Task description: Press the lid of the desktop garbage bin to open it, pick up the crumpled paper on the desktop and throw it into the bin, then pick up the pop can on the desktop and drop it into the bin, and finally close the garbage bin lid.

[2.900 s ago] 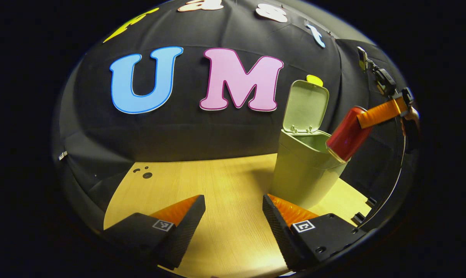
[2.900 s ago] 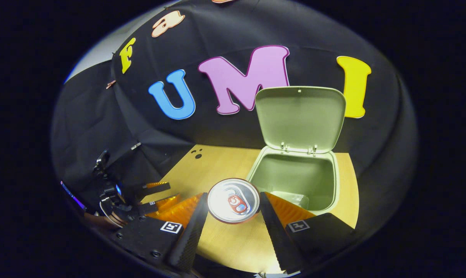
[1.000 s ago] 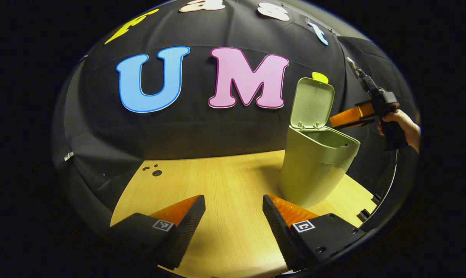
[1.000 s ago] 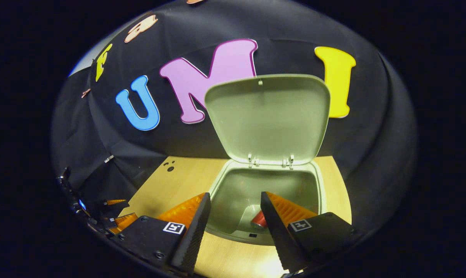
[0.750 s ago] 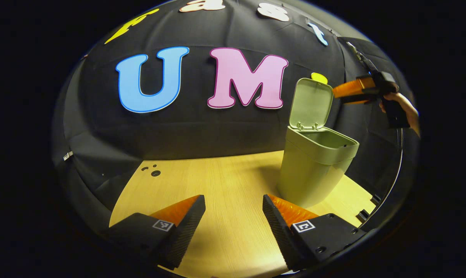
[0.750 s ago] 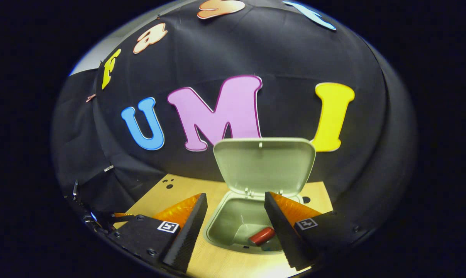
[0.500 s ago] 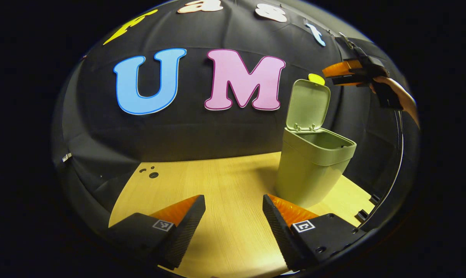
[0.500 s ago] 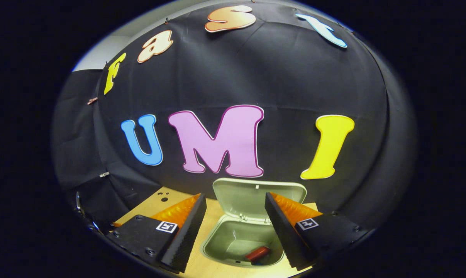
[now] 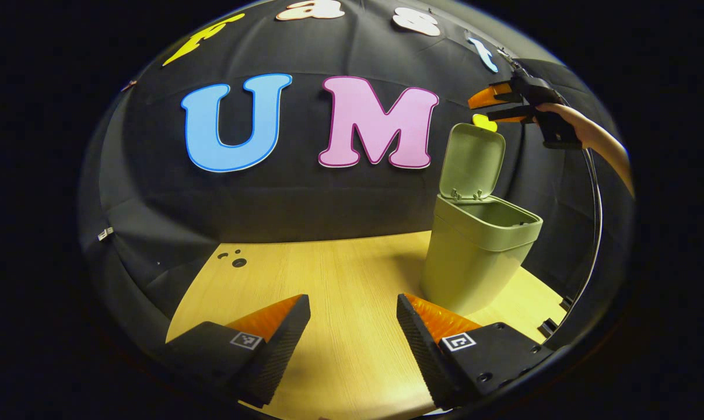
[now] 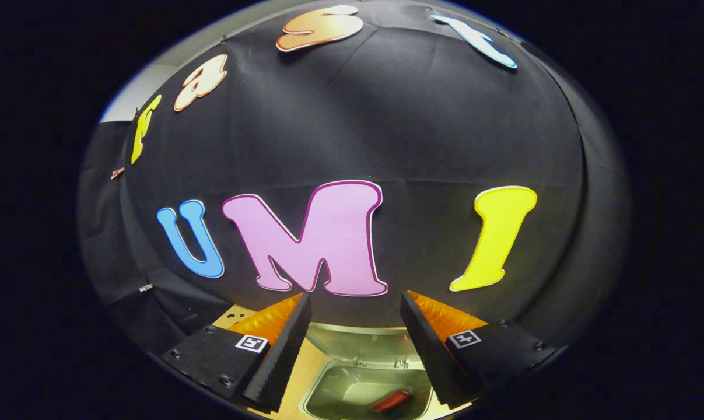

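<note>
Wooden desktop (image 9: 340,280): bin (image 9: 474,256) open, pop can (image 10: 389,401) inside.

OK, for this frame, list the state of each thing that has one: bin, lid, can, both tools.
garbage bin: upright on the table, open.
lid: raised, standing up off its hinge.
pop can: lying on its side inside the bin.
left tool: open, empty, low over the table.
right tool: open, empty, above the lid.
</note>
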The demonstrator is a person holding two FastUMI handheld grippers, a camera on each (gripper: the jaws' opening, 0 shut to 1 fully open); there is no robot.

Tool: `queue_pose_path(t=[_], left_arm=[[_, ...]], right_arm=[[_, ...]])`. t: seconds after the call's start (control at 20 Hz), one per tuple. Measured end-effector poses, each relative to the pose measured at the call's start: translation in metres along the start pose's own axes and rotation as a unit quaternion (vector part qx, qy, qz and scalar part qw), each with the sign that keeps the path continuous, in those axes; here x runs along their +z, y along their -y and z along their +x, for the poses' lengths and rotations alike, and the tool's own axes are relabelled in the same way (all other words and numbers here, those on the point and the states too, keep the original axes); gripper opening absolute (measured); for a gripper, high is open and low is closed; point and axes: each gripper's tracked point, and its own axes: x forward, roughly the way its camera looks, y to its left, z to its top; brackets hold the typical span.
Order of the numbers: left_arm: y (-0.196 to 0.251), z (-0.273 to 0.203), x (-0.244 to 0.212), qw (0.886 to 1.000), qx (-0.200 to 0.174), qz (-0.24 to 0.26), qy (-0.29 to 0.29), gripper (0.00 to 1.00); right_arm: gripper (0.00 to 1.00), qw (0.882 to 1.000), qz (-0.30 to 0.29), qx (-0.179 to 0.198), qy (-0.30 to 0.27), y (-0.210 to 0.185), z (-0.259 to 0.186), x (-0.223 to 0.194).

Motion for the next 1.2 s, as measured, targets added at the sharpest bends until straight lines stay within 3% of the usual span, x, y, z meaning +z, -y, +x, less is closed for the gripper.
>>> queue_pose_path(t=[0.4, 0.65, 0.9, 1.2], left_arm=[[-0.007, -0.004, -0.005, 1.0, 0.013, -0.008, -0.004, 0.96], [-0.005, 0.0, -0.007, 1.0, 0.011, -0.008, -0.007, 0.95], [-0.001, 0.004, -0.005, 1.0, 0.003, 0.001, -0.006, 0.96], [0.003, 0.004, -0.006, 1.0, -0.004, 0.005, -0.005, 0.96]], right_arm=[[0.96, 0.998, -0.037, -0.019, -0.043, 0.011, 0.027, -0.031], [0.96, 0.997, -0.062, -0.01, -0.052, 0.002, 0.001, -0.043], [0.96, 0.996, -0.044, 0.001, -0.074, -0.001, -0.034, -0.073], [0.98, 0.991, -0.07, -0.001, -0.116, -0.002, -0.057, -0.118]])
